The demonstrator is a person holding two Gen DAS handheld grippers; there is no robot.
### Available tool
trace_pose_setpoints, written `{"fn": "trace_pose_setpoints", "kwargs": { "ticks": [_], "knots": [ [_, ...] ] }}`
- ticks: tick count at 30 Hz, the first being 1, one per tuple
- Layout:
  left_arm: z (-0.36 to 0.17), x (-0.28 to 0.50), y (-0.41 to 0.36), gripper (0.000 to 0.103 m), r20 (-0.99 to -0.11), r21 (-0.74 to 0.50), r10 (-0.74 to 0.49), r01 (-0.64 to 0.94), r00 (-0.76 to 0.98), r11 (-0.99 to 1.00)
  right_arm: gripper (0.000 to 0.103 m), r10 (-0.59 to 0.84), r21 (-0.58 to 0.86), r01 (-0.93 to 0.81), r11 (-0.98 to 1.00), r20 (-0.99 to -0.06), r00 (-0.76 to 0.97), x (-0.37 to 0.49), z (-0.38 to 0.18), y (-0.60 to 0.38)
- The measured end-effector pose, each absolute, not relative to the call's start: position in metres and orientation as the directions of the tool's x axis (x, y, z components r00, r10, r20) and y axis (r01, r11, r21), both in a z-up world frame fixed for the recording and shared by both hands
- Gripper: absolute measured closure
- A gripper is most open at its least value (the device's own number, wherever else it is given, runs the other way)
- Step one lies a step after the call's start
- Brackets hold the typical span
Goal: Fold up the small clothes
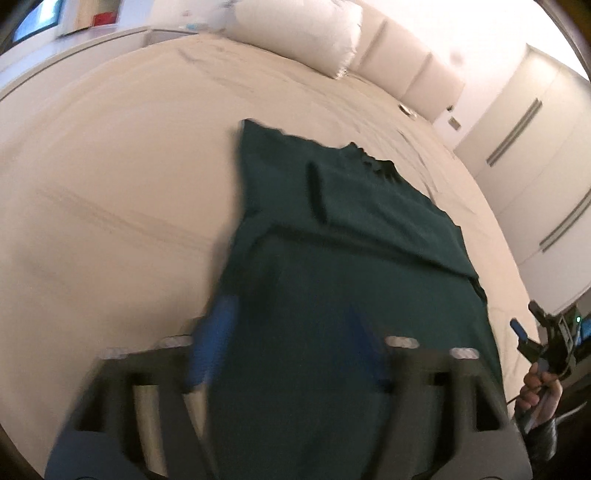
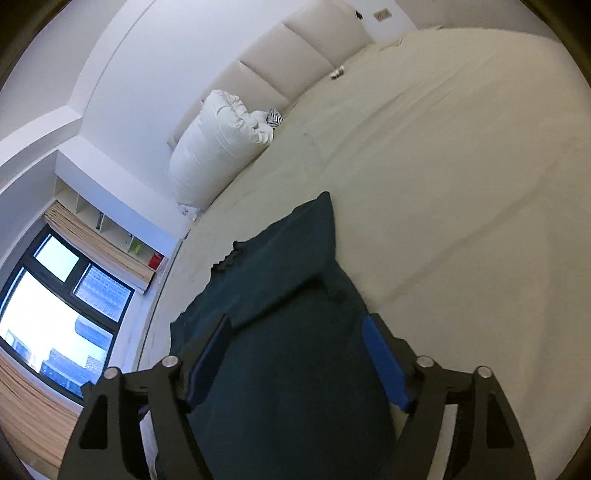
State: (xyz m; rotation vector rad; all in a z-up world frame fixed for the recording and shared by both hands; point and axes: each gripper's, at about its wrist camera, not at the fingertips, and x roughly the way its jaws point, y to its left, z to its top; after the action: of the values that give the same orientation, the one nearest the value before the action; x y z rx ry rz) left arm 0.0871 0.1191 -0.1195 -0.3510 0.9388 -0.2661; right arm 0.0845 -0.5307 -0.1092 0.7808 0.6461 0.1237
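Observation:
A dark green garment lies flat on the cream bed sheet, its sides folded inward and its neckline toward the headboard. My left gripper hovers open over the garment's near end, and its blue pads stand wide apart with cloth below them, not pinched. In the right wrist view the same garment runs between the blue pads of my right gripper, which is open too and grips nothing. The right gripper also shows at the left wrist view's right edge, held by a hand.
A white bundled duvet leans against the padded headboard. A small object lies on the sheet near the headboard. Wardrobe doors stand beside the bed. A window and wall shelves are on the other side.

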Motion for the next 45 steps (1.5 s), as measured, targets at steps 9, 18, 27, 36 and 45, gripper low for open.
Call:
{"fn": "trace_pose_setpoints", "kwargs": {
  "ticks": [9,18,27,36,45],
  "knots": [
    [-0.126,-0.018,0.166,0.024,-0.764,-0.465,-0.418,0.029,0.493,0.885,0.024,0.327,0.622,0.123,0.773,-0.558,0.762,0.016,-0.11,-0.514],
    [-0.151,-0.058,0.154,0.024,-0.808,-0.428,-0.412,0.06,0.422,0.902,0.024,0.355,0.636,0.128,0.761,-0.573,0.739,-0.017,-0.121,-0.508],
    [-0.167,-0.07,0.144,0.055,-0.808,-0.469,-0.478,0.115,0.345,0.876,0.024,0.41,0.649,0.097,0.754,-0.581,0.703,-0.026,-0.126,-0.506],
    [-0.174,-0.055,0.156,0.058,-0.772,-0.566,-0.564,0.087,0.294,0.82,0.024,0.45,0.687,0.145,0.712,-0.605,0.657,-0.036,-0.138,-0.539],
    [-0.176,-0.055,0.161,0.082,-0.78,-0.561,-0.566,0.101,0.267,0.821,0.032,0.525,0.695,0.159,0.701,-0.654,0.545,-0.029,-0.159,-0.543]
  ]
}}
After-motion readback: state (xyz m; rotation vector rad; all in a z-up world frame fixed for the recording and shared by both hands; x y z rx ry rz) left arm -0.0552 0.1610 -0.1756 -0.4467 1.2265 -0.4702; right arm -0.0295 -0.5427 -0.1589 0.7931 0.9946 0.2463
